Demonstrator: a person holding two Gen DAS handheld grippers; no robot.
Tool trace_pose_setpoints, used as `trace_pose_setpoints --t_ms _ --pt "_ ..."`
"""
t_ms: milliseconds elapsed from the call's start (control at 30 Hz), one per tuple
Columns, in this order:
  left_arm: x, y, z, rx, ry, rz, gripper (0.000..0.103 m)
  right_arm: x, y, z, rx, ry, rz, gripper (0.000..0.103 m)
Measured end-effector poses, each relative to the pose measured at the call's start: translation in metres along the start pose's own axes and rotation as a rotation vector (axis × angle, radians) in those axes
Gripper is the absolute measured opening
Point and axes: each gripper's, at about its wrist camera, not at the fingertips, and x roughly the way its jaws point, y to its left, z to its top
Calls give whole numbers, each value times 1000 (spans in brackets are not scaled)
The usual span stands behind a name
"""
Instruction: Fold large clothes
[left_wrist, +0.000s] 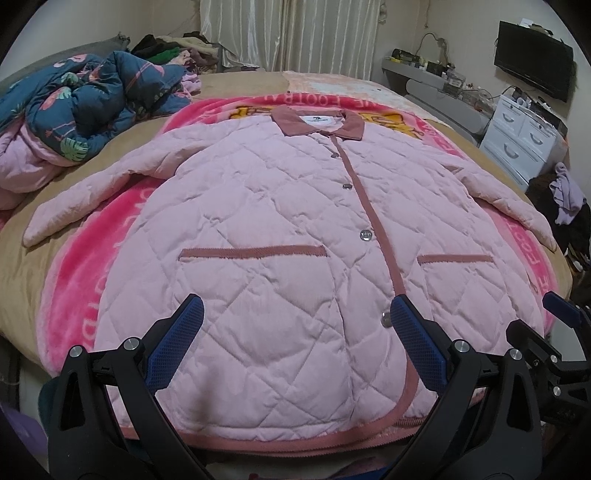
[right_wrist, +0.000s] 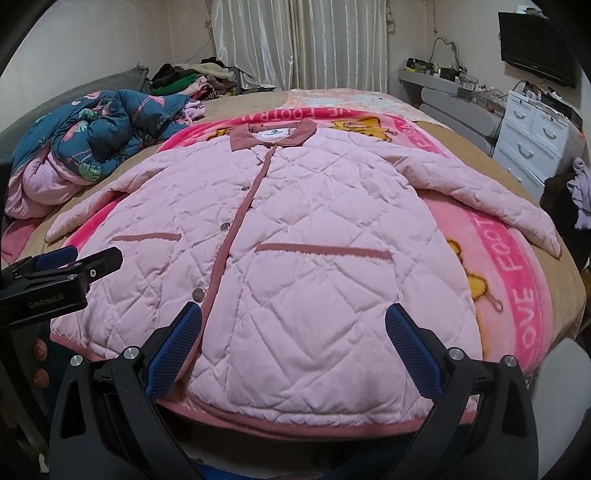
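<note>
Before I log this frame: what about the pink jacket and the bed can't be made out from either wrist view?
- Jacket hem corners: left wrist view, covered by the left gripper fingers.
- Collar label: both views, print too small to read.
- Blanket lettering: partly covered by the jacket.
- Near bed edge and floor: cut off by the frame bottom and both grippers, including the right gripper.

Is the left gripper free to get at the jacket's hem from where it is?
Probably yes. The left gripper hangs open over the pink jacket, and its hem lies bare just below, with nothing lying across it.
</note>
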Motion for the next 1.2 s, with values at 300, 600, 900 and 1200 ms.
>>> trace_pose_setpoints --t_ms 300,600,900,1200 --pt "9 7 27 -22 -10 22 95 16 -11 30 17 -3 10 99" --pt "12 10 57 -15 -31 39 95 25 -20 63 37 -33 -2 99" --pt "22 8 83 -24 -21 30 95 31 -28 99 63 -57 12 99" --pt "33 -6 115 -23 -23 0 95 37 -50 132 110 -83 3 99"
